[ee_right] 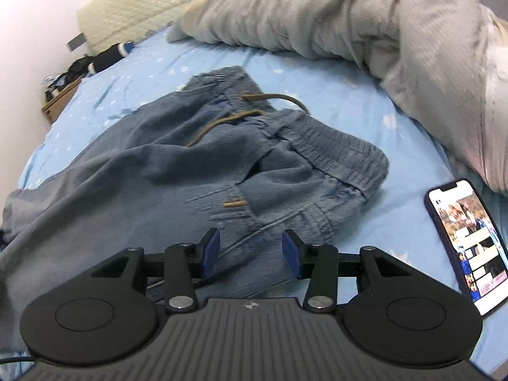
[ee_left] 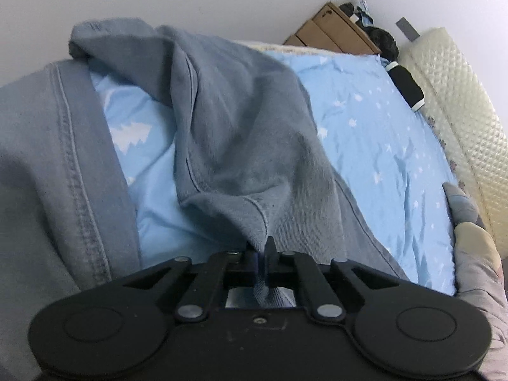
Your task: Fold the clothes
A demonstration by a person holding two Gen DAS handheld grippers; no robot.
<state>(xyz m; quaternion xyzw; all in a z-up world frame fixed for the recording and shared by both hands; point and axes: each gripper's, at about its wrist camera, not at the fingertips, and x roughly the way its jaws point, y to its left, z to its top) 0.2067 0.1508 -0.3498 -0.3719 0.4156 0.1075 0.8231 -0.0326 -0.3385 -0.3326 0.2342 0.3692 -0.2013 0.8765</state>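
Note:
Grey-blue trousers (ee_right: 165, 165) with an elastic waistband and a brown drawstring (ee_right: 228, 120) lie on a light blue bedsheet (ee_right: 365, 101). In the left wrist view my left gripper (ee_left: 262, 254) is shut on a fold of the trouser fabric (ee_left: 241, 146), which rises from the jaws in a lifted ridge; a hemmed leg (ee_left: 63, 171) hangs at the left. In the right wrist view my right gripper (ee_right: 250, 250) is open just above the trousers near the pocket, its blue pads (ee_right: 211, 250) apart with cloth below them, none pinched.
A lit phone (ee_right: 466, 250) lies on the sheet at the right. A grey quilt (ee_right: 365, 19) is heaped at the far right. A cream quilted pad (ee_left: 460, 104), a cardboard box (ee_left: 333, 31) and dark items (ee_left: 406, 82) line the bed's far edge by the wall.

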